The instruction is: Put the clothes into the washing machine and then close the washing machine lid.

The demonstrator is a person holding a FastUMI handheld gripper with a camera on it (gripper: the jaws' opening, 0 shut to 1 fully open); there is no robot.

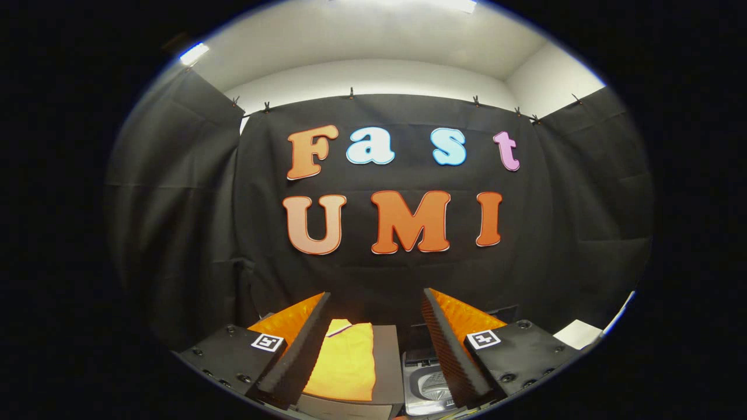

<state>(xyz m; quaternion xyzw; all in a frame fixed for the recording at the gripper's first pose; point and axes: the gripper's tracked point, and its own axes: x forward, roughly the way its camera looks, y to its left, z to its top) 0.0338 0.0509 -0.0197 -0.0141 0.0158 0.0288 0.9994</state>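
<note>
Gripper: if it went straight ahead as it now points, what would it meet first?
Probably the black cloth wall. The open gripper points level above the yellow garment and washing machine, which lie lower; depth is hard to judge.

Dark box (386, 356) is sitting w/ ceiling light strip (194, 53) glowing high above it & white sheet (578, 333) lying well off beside it.

The gripper (376, 344) is held level, facing straight ahead. Its two fingers (297, 356) stand wide apart, spread in a V, with nothing gripped or touching between the inner pads.
</note>
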